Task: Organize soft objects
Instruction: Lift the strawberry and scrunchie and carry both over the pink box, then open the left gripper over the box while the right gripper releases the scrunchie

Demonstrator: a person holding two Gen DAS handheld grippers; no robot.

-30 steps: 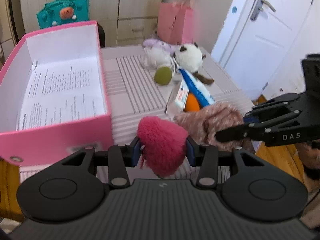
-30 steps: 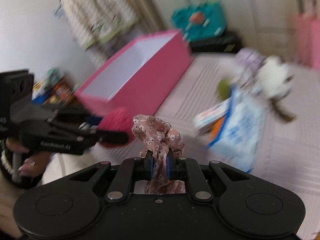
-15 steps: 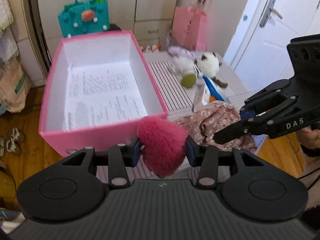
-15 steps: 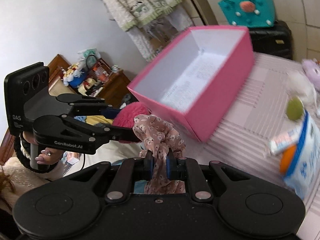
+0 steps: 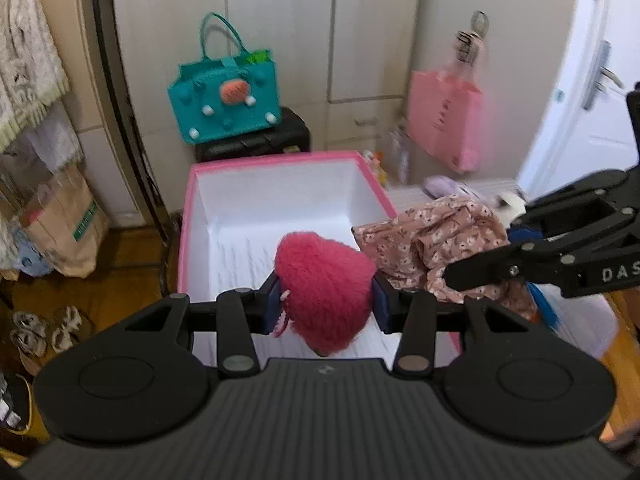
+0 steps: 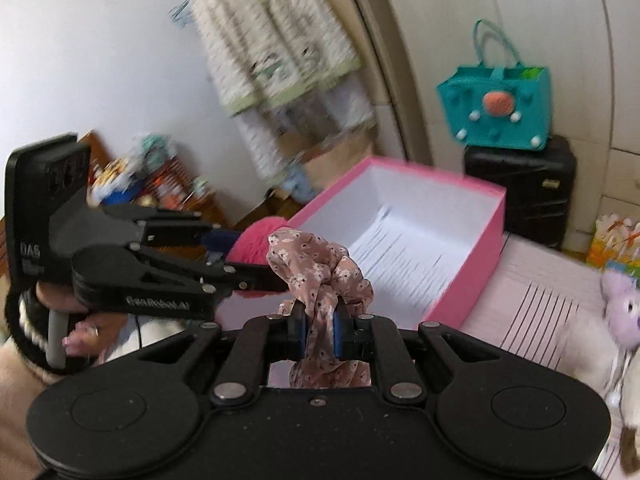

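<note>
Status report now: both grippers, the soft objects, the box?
Left gripper shut on fuzzy magenta pompom, above open pink cardboard box. Right gripper shut on floral pink fabric scrunchie, beside box. Nothing blocks the box opening.

left tool [image 5: 325, 298] clamps pink plush [image 5: 323, 285] | above pink box [image 5: 280, 216] | floral cloth [image 5: 436, 240] beside
</note>
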